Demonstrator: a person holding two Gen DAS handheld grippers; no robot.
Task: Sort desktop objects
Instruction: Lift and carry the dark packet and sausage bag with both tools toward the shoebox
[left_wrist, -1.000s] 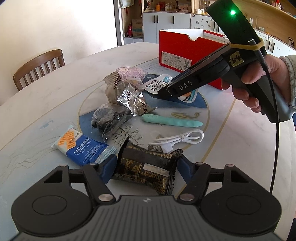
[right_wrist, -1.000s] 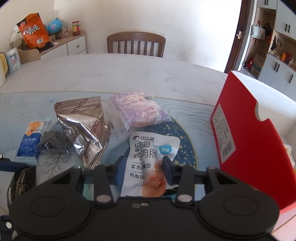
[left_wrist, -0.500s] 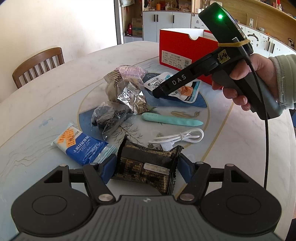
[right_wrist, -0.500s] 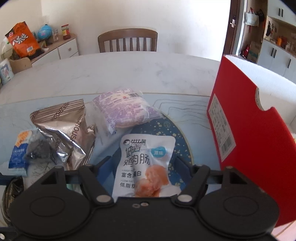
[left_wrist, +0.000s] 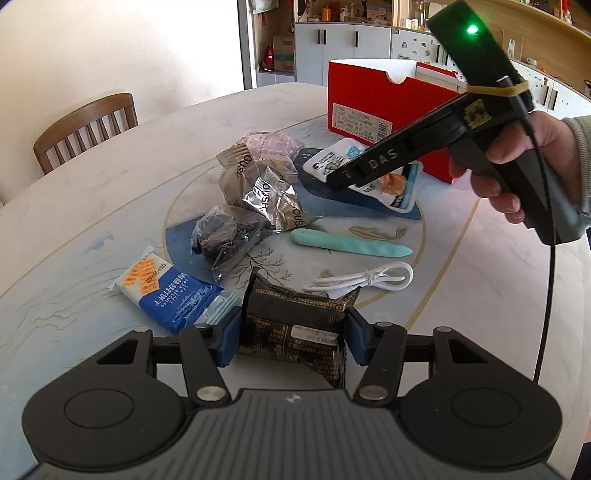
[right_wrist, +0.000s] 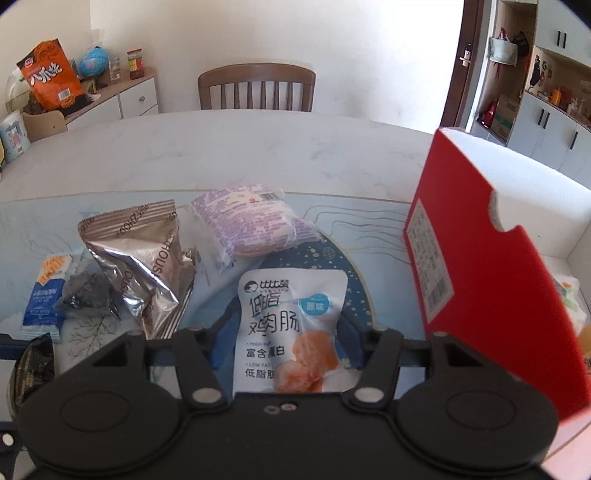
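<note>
A black-and-gold snack packet lies at the table's near edge between the blue pads of my left gripper. Its jaws are closing and both pads press the packet's sides. A white chicken-sausage pouch lies flat on the blue patch of the table, between the fingers of my right gripper. Those jaws are closing too, but the pouch shows no squeeze. In the left wrist view the right gripper reaches down over the pouch, held by a hand. The red box stands open just behind.
On the table lie a silver foil packet, a purple-printed packet, a clear bag of dark pieces, a blue tissue pack, a teal pen-shaped item and a coiled white cable. A wooden chair stands beyond.
The left jaws came in from beside the black packet onto its sides. The right jaws went from narrow on the pouch to wide, then narrower again. The pouch now lies flat.
</note>
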